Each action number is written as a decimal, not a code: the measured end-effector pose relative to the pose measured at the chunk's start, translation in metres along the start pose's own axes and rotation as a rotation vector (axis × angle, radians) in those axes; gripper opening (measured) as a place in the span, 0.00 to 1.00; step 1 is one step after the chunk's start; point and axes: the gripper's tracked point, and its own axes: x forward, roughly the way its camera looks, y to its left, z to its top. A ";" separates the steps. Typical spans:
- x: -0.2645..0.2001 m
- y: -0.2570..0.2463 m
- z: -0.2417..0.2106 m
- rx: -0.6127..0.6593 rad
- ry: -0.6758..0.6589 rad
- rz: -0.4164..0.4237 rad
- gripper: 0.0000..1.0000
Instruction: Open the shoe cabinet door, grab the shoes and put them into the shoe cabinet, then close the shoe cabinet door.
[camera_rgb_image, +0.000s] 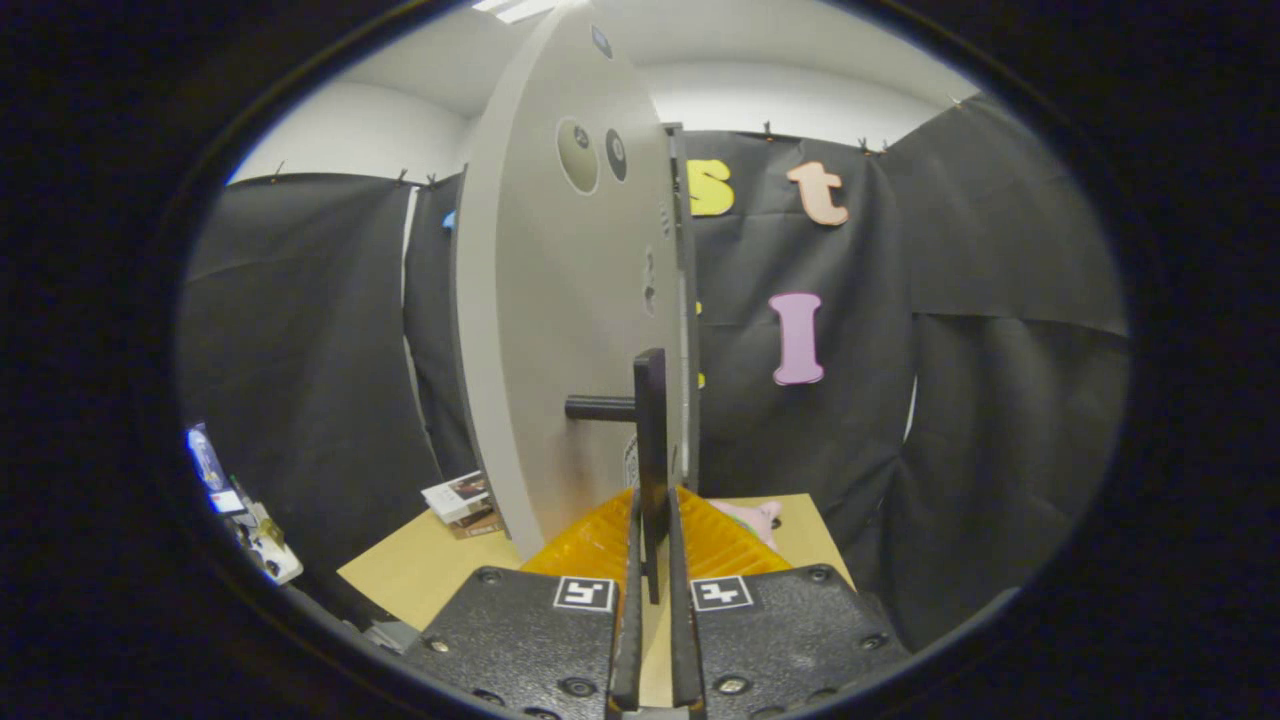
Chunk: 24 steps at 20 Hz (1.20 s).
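Note:
The grey cabinet door (560, 330) stands upright just ahead of me, swung so that I see its flat face at a slant and its thin edge (683, 300). Its black handle (651, 440) is a thin vertical bar on a short post. My gripper (655, 505) is shut on the lower part of that bar, with one finger pressing on each side. A pink object (752, 517), perhaps a shoe, lies on the table beyond my right finger, partly hidden.
The light wooden table (420, 570) lies below the door. A small stack of books (460, 500) rests on it left of the door. Small items (245, 520) sit at the far left. Black cloth walls close the booth behind and to both sides.

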 end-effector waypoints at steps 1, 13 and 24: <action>0.000 -0.014 0.002 0.007 -0.005 -0.011 0.09; -0.015 -0.034 -0.019 0.040 0.054 0.065 0.10; -0.068 -0.089 -0.049 -0.007 -0.084 -0.117 0.87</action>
